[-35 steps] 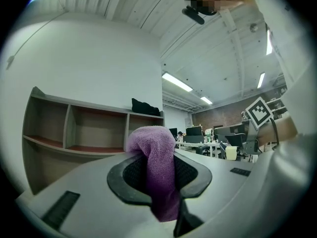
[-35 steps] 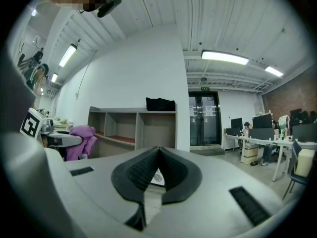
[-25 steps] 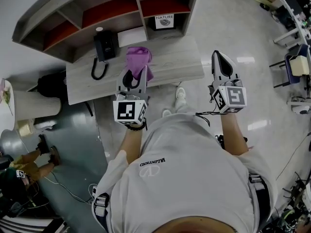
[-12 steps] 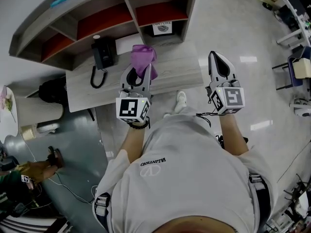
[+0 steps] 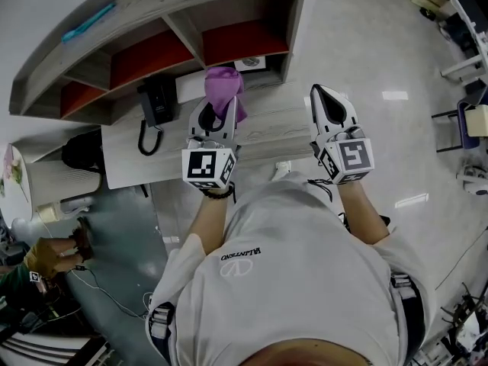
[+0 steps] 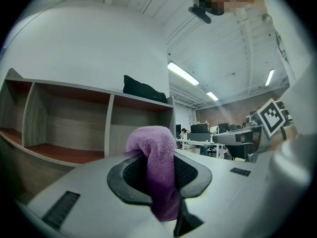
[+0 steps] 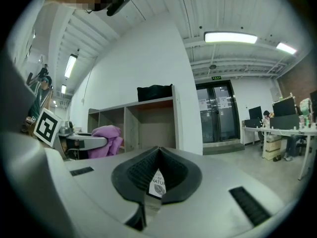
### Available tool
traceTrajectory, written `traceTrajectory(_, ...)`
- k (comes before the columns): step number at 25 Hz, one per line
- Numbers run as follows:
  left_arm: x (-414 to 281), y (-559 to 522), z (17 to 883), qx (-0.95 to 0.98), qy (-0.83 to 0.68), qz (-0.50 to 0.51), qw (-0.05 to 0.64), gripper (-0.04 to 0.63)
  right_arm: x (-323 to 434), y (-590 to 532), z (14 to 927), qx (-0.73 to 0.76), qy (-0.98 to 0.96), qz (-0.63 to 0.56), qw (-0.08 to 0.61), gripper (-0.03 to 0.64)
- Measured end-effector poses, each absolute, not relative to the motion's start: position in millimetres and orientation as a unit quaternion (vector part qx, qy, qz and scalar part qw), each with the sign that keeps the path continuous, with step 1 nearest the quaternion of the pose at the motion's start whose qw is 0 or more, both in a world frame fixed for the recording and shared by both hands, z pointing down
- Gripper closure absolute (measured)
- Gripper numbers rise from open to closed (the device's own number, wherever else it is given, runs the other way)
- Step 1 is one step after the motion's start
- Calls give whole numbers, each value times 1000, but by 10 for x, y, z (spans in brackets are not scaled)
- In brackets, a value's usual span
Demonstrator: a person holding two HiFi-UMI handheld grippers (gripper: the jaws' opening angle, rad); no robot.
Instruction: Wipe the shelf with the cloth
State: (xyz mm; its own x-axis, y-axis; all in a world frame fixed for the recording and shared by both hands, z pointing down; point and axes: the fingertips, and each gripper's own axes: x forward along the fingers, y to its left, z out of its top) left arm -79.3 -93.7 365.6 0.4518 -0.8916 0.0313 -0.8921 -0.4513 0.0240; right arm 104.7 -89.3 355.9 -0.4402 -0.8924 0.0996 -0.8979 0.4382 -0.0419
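My left gripper is shut on a purple cloth, which bunches up above its tips. In the left gripper view the cloth hangs between the jaws, in front of the wooden shelf unit. The shelf has open compartments with red floors, and the cloth is held at the front of the middle one. My right gripper hovers over the desk's right end with its tips together and nothing held. From the right gripper view the cloth shows at the left.
A grey wood desk runs below the shelf. A black telephone stands on its left part. A white printed card leans in the right compartment. A person's hand shows at the lower left, over a floor with cables.
Both grippers have moved forward toward the shelf. The cloth has gone from over the desk's middle to the front of the shelf's compartments. Both grips look the same.
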Motion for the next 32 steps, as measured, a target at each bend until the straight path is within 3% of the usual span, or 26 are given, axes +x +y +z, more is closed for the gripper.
traceTrajectory(14,-697,-1715,3808,813,-581,30,25,502,939,-1479,3750,460,-886,51,41,619)
traceTrajectory(32,-1004,-2411,4067,783,-616,71,49,502,208,-1791,3616,451,-891,26,39,618)
